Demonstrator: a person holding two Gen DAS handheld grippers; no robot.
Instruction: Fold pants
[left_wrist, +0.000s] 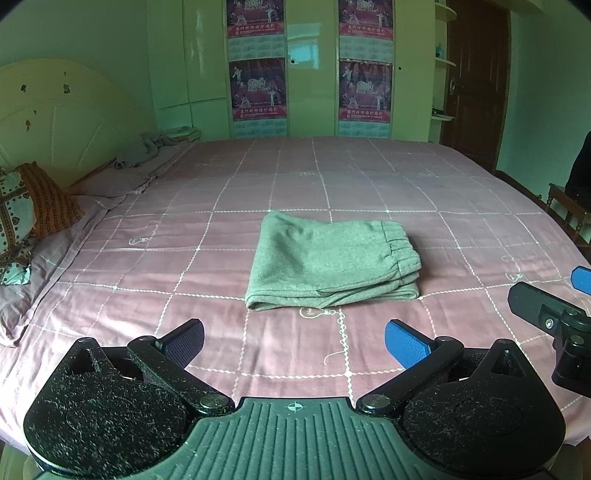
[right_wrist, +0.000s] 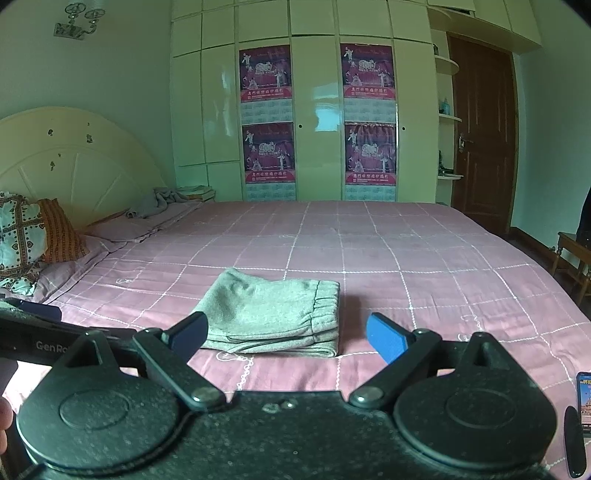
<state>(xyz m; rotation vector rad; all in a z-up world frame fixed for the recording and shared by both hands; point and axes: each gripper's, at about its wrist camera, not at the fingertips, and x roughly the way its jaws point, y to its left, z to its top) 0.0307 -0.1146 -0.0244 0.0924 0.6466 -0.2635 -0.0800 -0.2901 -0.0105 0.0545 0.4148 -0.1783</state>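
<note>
Folded pants (left_wrist: 332, 264) lying ahead, long side across, nearer to left gripper (left_wrist: 294, 341); right gripper (right_wrist: 286, 338) also wide, empty

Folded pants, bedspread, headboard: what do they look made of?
Folded pants: grey, matte knit, likely fleece or jersey; fuzzy surface, gathered elastic waistband.
Bedspread: pink woven cloth, probably cotton, with white stitched grid lines and soft wrinkles.
Headboard: cream painted wood or board, semi-gloss; dark chips where the paint is gone.
</note>
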